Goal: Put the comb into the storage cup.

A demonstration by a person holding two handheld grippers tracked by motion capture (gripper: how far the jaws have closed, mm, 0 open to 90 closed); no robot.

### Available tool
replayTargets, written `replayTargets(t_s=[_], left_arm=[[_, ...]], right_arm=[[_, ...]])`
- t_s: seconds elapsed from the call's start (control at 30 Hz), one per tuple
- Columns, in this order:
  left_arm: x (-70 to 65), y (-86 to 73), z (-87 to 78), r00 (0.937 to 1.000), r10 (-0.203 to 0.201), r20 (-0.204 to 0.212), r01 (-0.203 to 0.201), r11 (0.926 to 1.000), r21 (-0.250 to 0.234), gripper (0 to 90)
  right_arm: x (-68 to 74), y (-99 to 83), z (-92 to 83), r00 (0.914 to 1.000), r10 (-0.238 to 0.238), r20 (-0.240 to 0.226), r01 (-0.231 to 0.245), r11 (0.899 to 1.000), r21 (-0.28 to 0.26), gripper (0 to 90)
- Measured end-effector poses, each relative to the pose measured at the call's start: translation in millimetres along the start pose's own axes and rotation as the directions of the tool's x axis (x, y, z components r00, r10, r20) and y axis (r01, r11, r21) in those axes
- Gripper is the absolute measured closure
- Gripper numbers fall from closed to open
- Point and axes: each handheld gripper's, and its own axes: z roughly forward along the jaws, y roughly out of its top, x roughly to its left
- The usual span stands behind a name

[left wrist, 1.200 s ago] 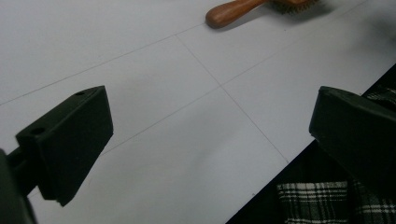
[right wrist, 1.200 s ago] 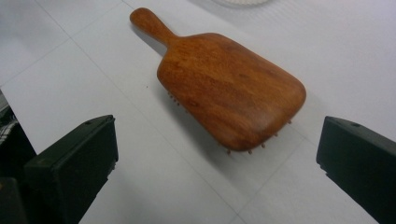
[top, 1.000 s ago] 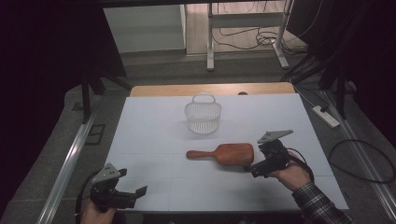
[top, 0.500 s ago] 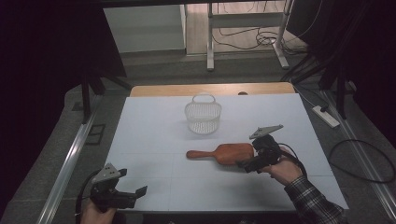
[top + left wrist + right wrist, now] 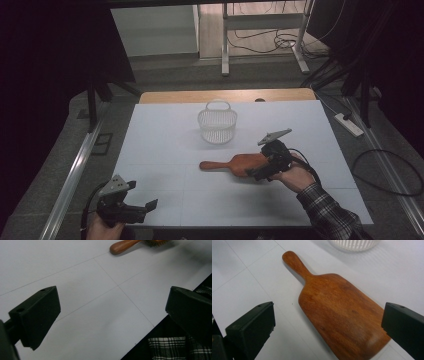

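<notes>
The white surface (image 5: 165, 150) stands in a dark room, with a grey floor and some cables behind its far edge. On the surface lies a wooden brush (image 5: 235, 163), flat, with its back side up; its handle points to the left and its wide head to the right. In the left gripper view one sees bristles under the head. The right claw (image 5: 261, 171) is at the wide end of the brush, and a hand with a checked sleeve (image 5: 327, 212) holds it. In the right gripper view its two jaws stand wide apart, one on each side of the brush head, and they do not press on the wood. The left claw (image 5: 145, 206) is at the near left corner of the surface, well apart from the brush. It is also open and holds nothing. A white basket (image 5: 217, 124) with a small handle stands upright farther away, near the middle of the surface, apart from the brush.
</notes>
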Motion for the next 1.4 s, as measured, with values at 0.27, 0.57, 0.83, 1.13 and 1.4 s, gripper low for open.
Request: replayTargets(t_s=[0.27, 0.57, 0.83, 1.13, 1.4], left_arm=[[0.3, 0.0, 0.1, 1.0000, 0.000, 0.002, 0.000, 1.0000, 0.001, 0.8], [0.1, 0.2, 0.5, 1.0000, -0.001, 0.002, 0.001, 1.0000, 0.000, 0.8], [0.5, 0.2, 0.6, 1.0000, -0.001, 0.005, 0.001, 1.0000, 0.002, 0.8], [0.4, 0.4, 0.8, 1.0000, -0.002, 0.005, 0.002, 1.0000, 0.002, 0.8], [0.4, 0.4, 1.0, 1.0000, -0.001, 0.005, 0.001, 1.0000, 0.003, 0.8]], right_arm=[[3.7, 10.8, 11.7, 1.0000, 0.006, 0.004, -0.006, 0.999, 0.041, 0.0], [7.5, 18.5, 21.8, 0.9998, -0.014, 0.010, 0.013, 0.997, 0.073, 0.0], [9.2, 26.0, 29.3, 0.9997, -0.022, 0.014, 0.021, 0.997, 0.074, 0.0], [12.0, 35.4, 40.1, 0.9992, -0.039, 0.014, 0.037, 0.996, 0.085, 0.0], [17.5, 43.2, 52.3, 0.9985, -0.054, 0.012, 0.053, 0.994, 0.100, 0.0]])
